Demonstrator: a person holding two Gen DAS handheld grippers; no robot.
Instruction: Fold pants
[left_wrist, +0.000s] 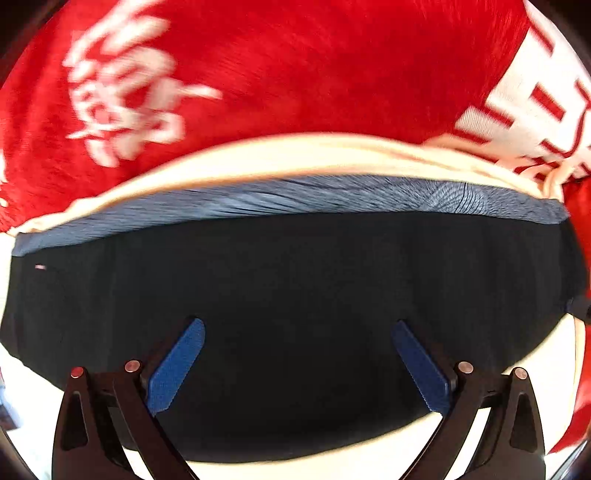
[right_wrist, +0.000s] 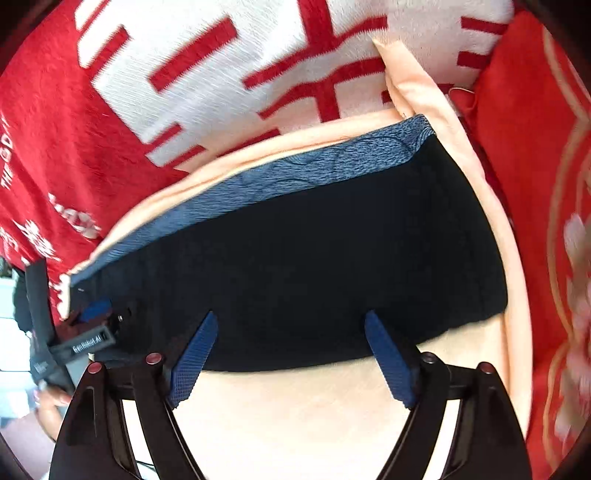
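The black pants (left_wrist: 288, 280) lie folded into a wide band with a blue-grey patterned waistband (left_wrist: 295, 201) along the far edge. They rest on a cream cloth (left_wrist: 280, 155). My left gripper (left_wrist: 297, 325) is open and empty, its blue pads just above the pants' near part. In the right wrist view the same pants (right_wrist: 314, 251) lie with the waistband (right_wrist: 332, 166) at the far side. My right gripper (right_wrist: 290, 317) is open and empty over the pants' near edge. The left gripper (right_wrist: 92, 325) shows at the pants' left end.
A red blanket with white characters (left_wrist: 295, 66) covers the surface beyond the cream cloth (right_wrist: 332, 406). A red cushion with gold lines (right_wrist: 524, 147) lies to the right. A hand (right_wrist: 51, 406) holds the other gripper at lower left.
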